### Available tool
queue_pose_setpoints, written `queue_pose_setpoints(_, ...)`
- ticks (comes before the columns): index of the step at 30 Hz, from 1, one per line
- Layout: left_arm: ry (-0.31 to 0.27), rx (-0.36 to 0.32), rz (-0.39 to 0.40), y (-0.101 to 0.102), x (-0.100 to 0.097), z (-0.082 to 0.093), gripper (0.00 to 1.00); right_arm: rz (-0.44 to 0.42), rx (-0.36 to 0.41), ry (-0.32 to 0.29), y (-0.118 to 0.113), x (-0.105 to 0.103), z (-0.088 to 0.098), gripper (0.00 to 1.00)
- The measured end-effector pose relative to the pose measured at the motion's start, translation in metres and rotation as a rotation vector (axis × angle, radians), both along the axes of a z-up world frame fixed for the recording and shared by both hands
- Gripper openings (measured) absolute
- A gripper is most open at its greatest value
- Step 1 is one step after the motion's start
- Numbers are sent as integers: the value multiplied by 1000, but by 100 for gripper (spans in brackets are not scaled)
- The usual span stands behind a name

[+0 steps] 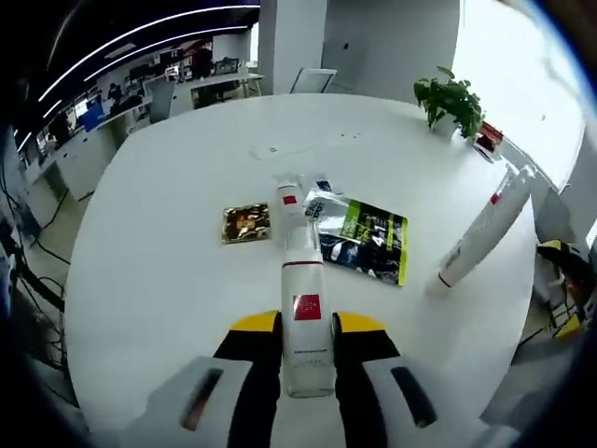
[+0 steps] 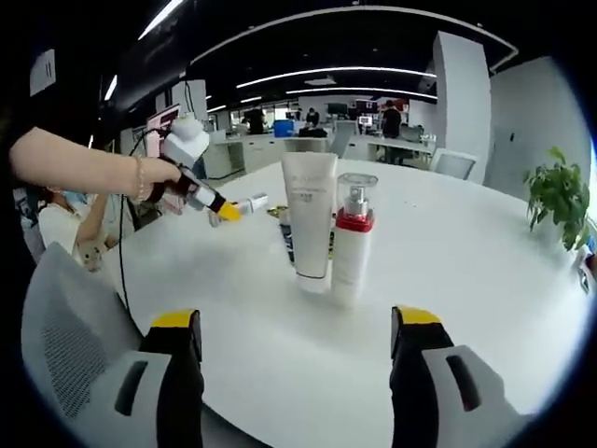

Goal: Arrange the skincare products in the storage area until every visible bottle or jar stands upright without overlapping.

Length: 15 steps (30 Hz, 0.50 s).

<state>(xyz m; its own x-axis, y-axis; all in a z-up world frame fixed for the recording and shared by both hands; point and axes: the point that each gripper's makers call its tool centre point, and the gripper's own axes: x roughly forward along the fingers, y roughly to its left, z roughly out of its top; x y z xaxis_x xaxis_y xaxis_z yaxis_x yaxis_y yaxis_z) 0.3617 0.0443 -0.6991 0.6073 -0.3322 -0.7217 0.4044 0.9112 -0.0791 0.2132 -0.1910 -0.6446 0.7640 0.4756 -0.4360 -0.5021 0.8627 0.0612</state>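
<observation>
Left gripper view: left gripper [image 1: 306, 347] is closed on a spray bottle [image 1: 301, 294] by its base, with the long axis running straight out from the jaws and the nozzle end pointing away over the table [image 1: 159, 271]. Bottle looks near horizontal, so it likely needs tipping upright before set-down. Beyond it lie a sachet [image 1: 246, 223] and a green-black packet [image 1: 366, 241]; a white tube [image 1: 485, 227] stands to the right.

Right gripper view: right gripper [image 2: 296, 329] is wide open and empty. Straight ahead stand the tube [image 2: 310, 217] and a red-collar pump bottle [image 2: 353, 238], upright and just beside each other. Left gripper [image 2: 216, 205] with its bottle comes in from the left, nearer that pair's free side.
</observation>
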Motion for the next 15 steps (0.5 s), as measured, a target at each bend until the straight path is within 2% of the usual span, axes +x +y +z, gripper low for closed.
queue_pose_setpoints(6,-52,-54,-12,-3,-25,16,20,32,94,-30,26,7,19,82)
queue_pose_setpoints(8,-64,-76,-7,-4,-30,21,20,53,110,-28,36,8,20,81)
queue_pose_setpoints(10,-78,-91,-7,-5,-45,30,20,71,144,-19,46,7,22,80)
queue_pose_setpoints(12,-90,-96,-8,-6,-48,38,20,82,163,-11,53,7,22,79)
queue_pose_setpoints(15,-102,-124,-1,-7,-57,39,20,123,162,0,64,5,21,77)
